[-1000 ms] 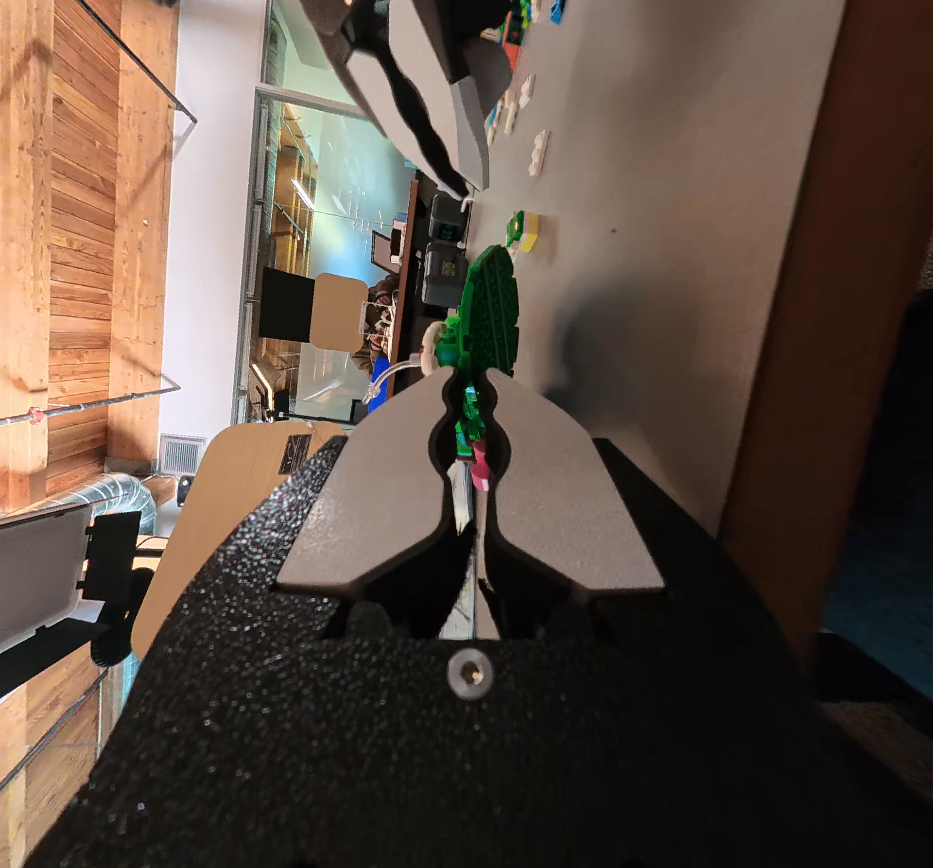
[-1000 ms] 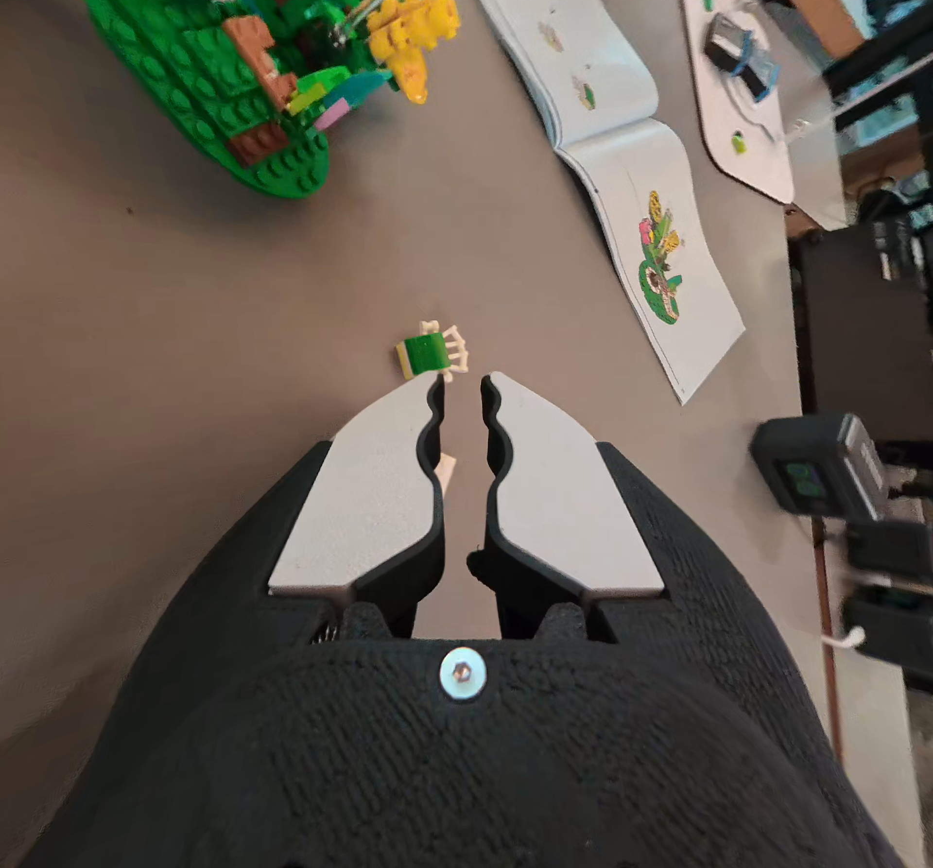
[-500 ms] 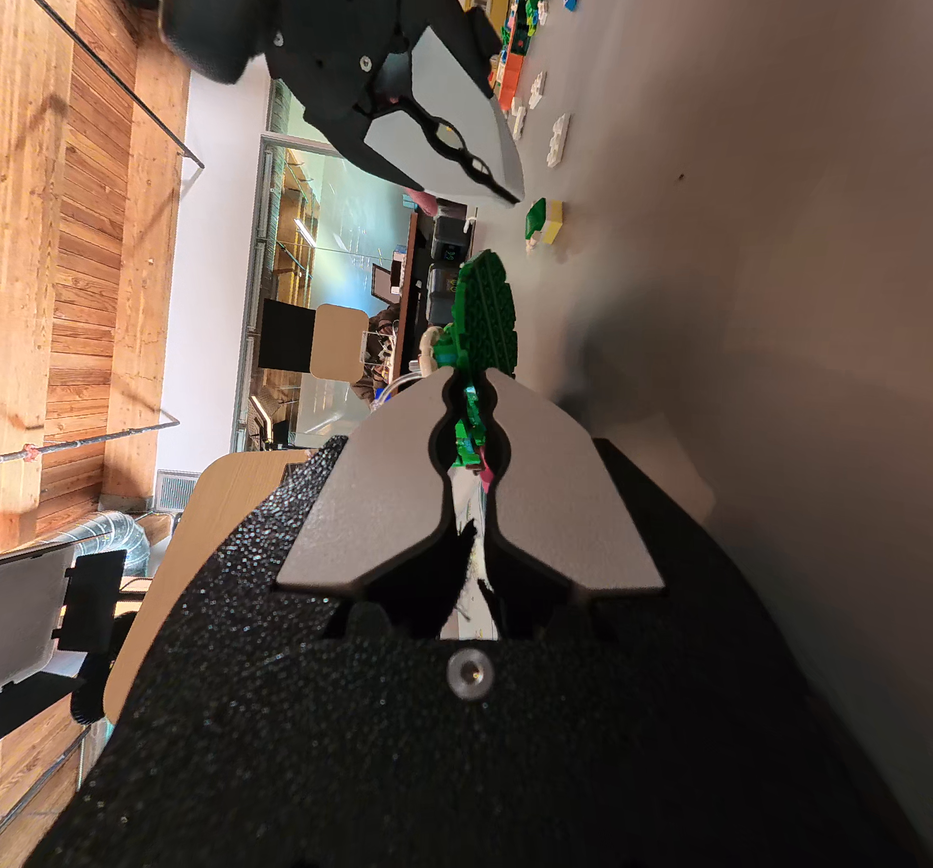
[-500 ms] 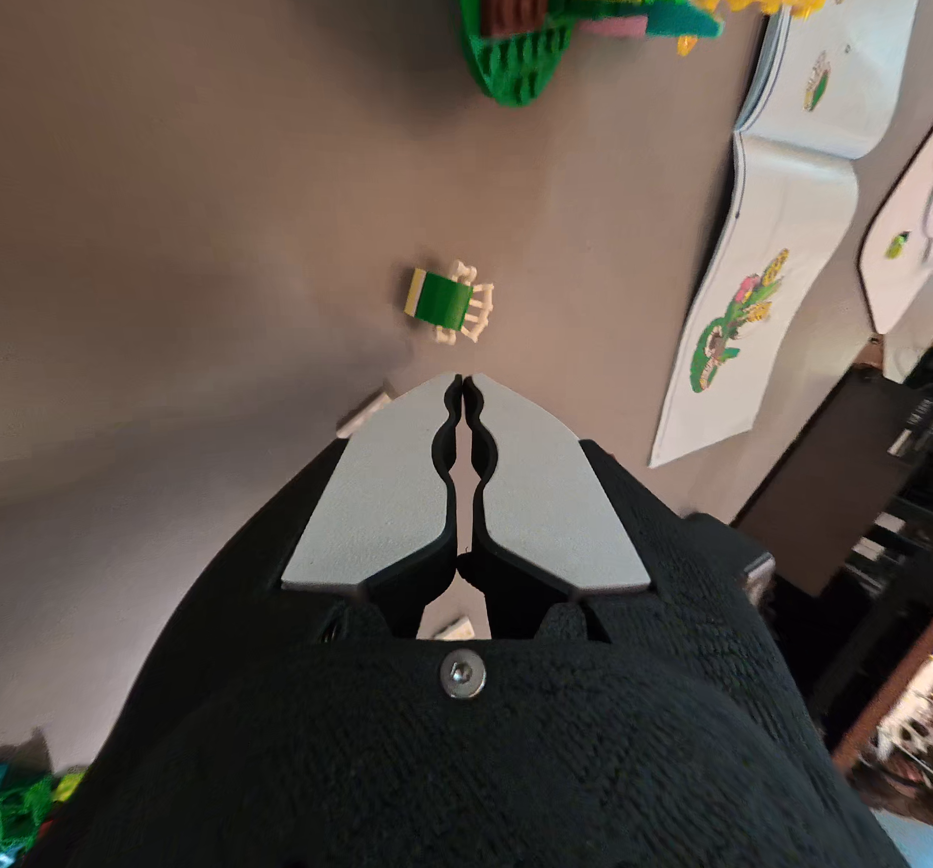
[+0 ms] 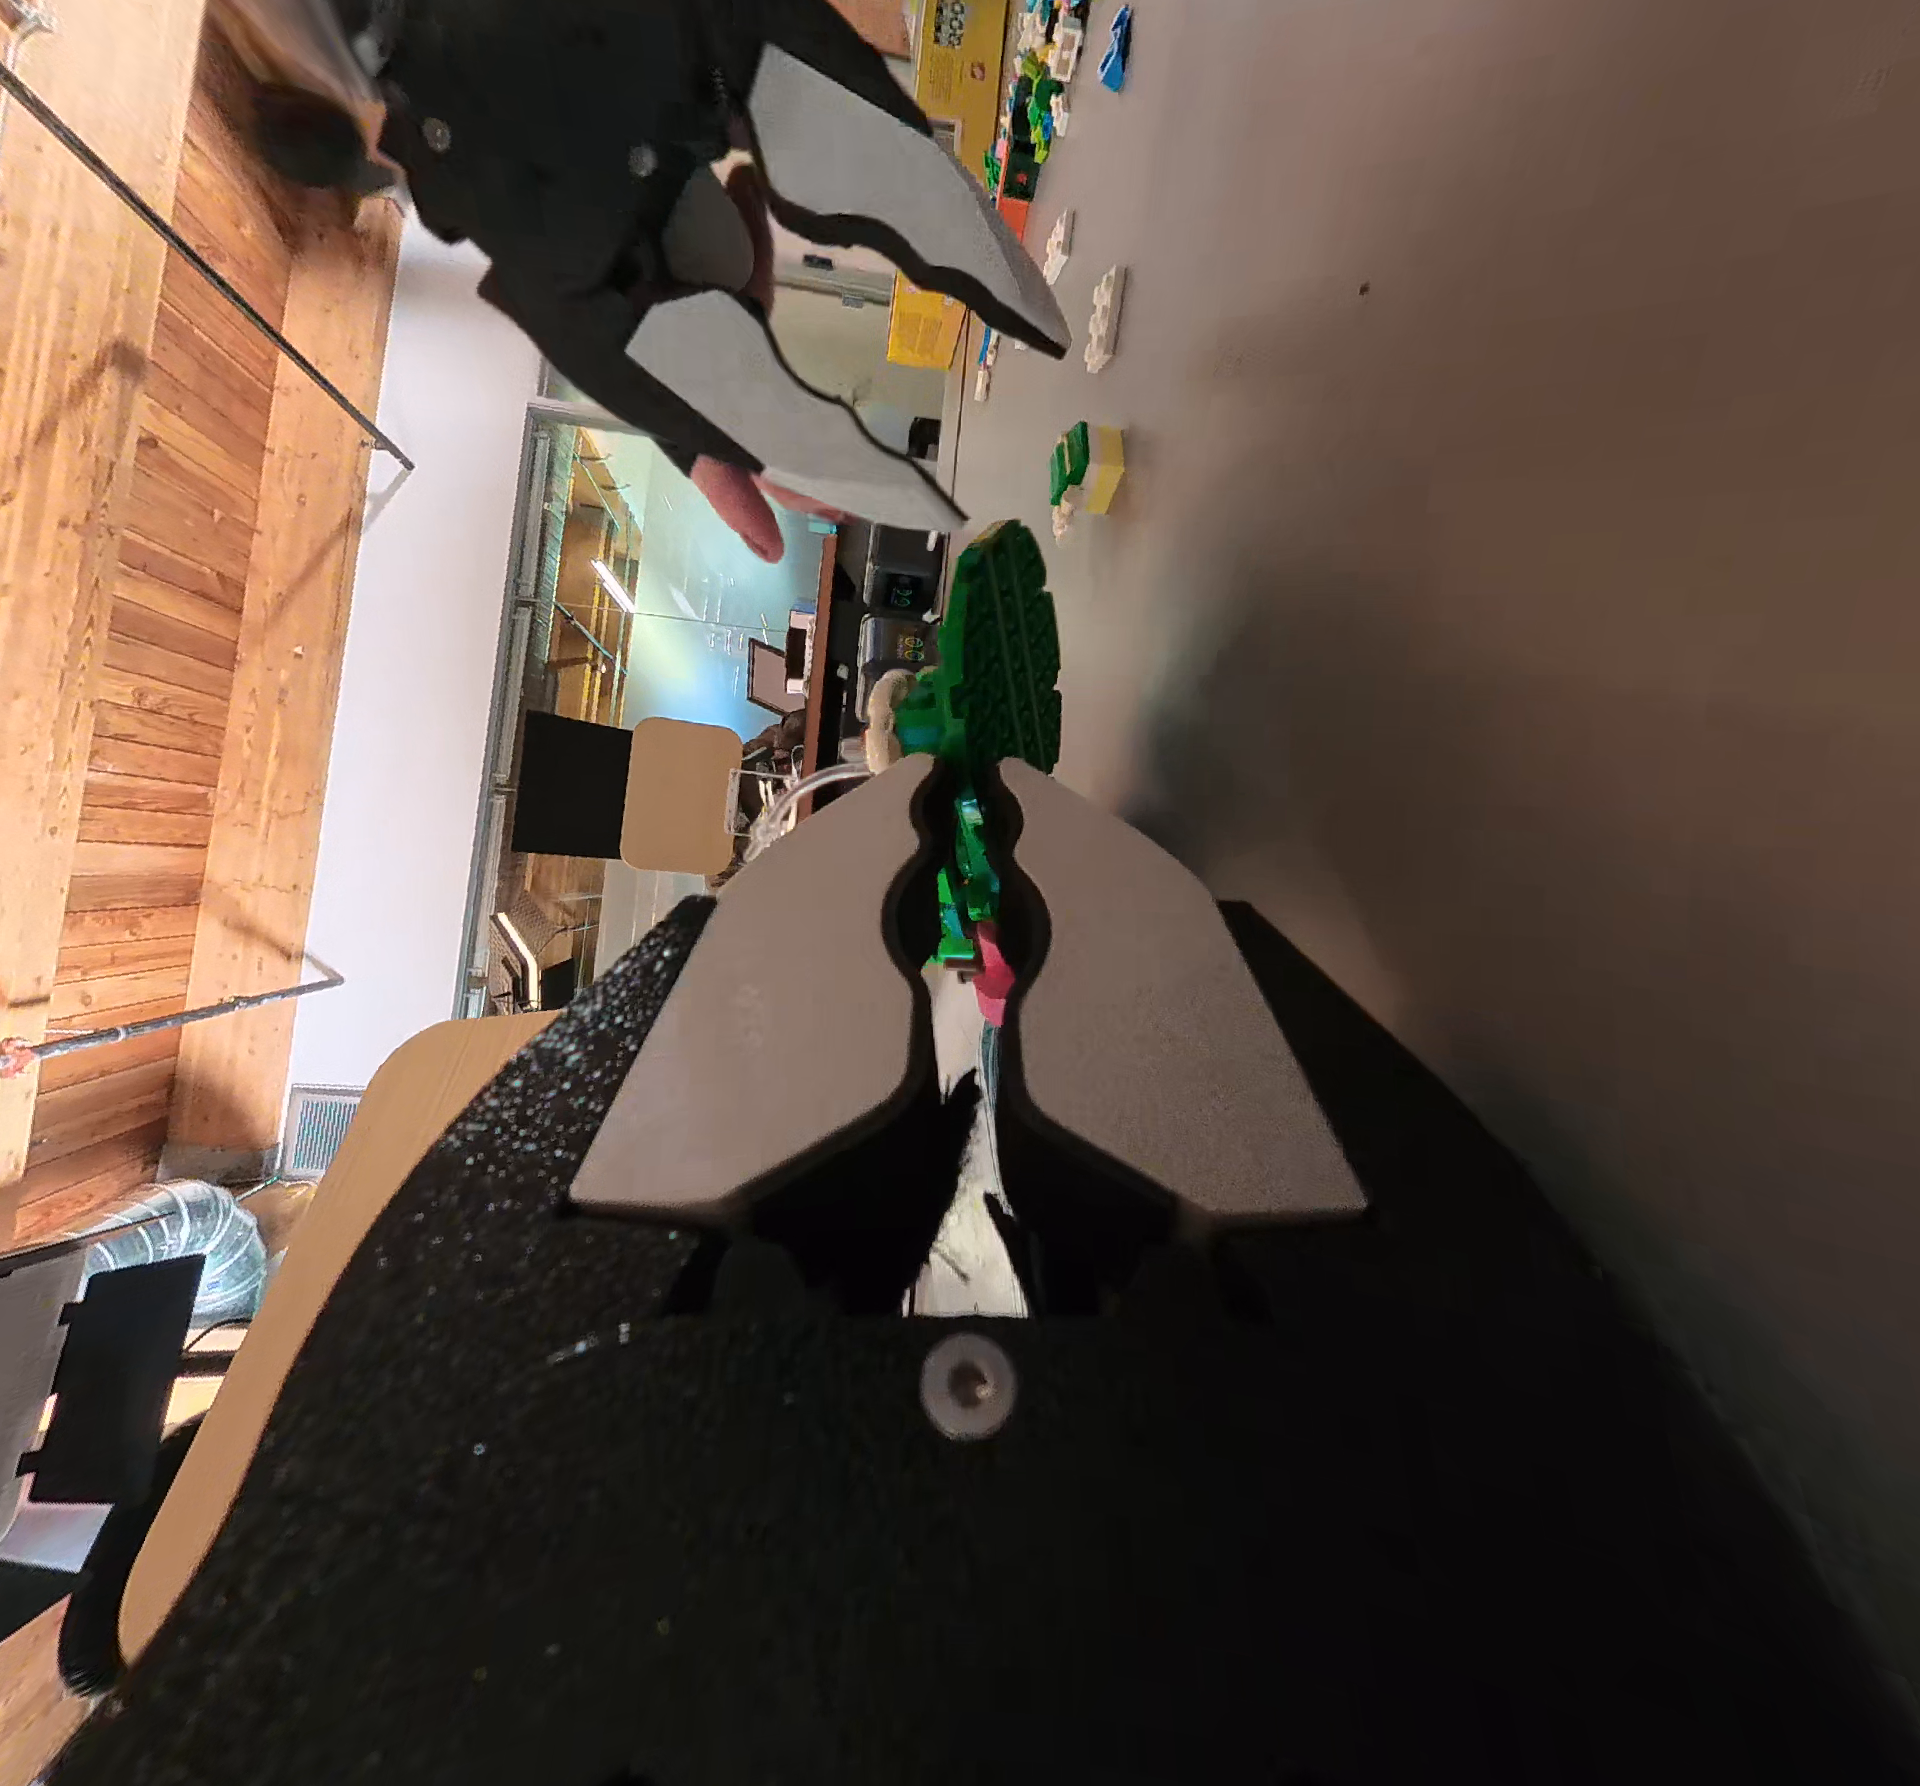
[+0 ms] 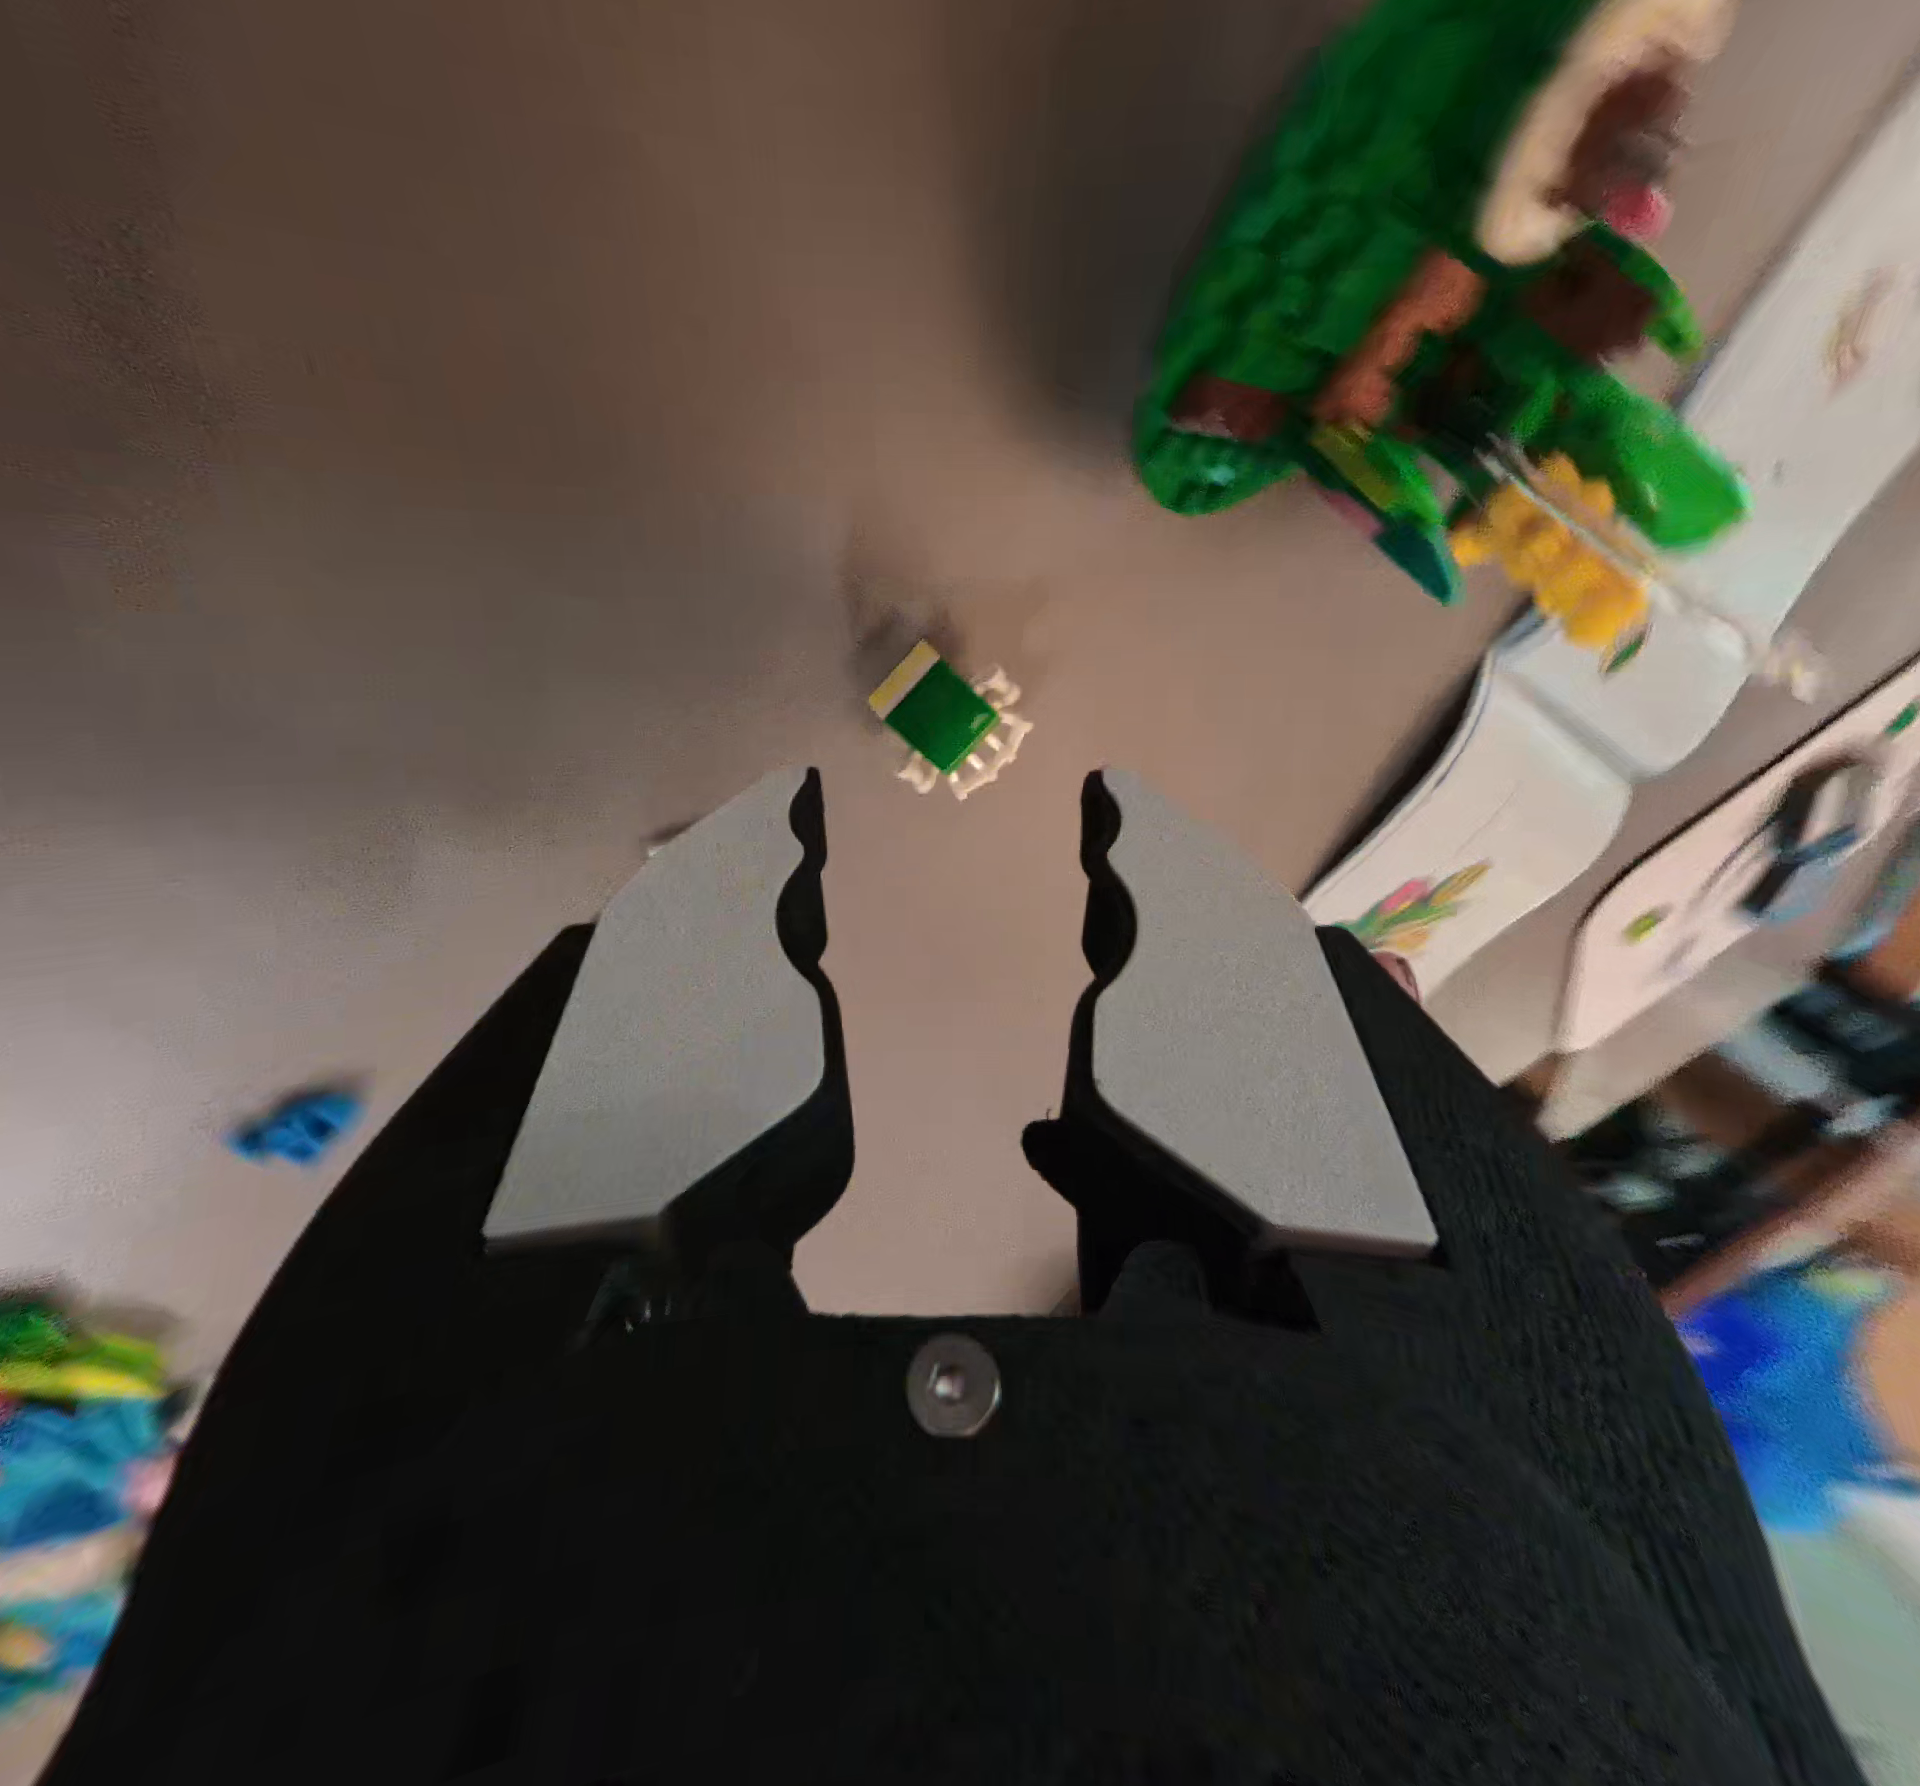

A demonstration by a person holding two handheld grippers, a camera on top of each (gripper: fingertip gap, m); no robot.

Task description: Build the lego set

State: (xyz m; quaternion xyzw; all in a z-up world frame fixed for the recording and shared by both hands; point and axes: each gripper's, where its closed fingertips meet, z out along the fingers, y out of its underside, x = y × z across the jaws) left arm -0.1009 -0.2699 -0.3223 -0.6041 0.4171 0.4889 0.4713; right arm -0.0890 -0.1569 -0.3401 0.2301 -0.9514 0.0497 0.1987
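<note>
My left gripper [image 5: 975, 780] is shut on the green lego build [image 5: 1000, 656], holding its leaf-shaped baseplate on edge just above the grey table [image 5: 1507, 593]. The build also shows blurred in the right wrist view [image 6: 1382, 302], with brown, yellow and cream parts. My right gripper [image 6: 951, 786] is open and empty, just short of a small green, yellow and white brick piece [image 6: 940, 713] lying on the table. The right gripper also shows in the left wrist view [image 5: 1003, 432], jaws apart above that small piece [image 5: 1086, 479].
An open instruction booklet [image 6: 1558, 749] lies to the right of the build. Loose white bricks [image 5: 1103, 318], a pile of coloured bricks [image 5: 1060, 32] and a yellow box [image 5: 951, 157] lie farther along the table. A blue brick [image 6: 296, 1128] lies at the left.
My right gripper has opened from shut and swung round toward the small green piece. My left gripper still holds the green build, roughly in place.
</note>
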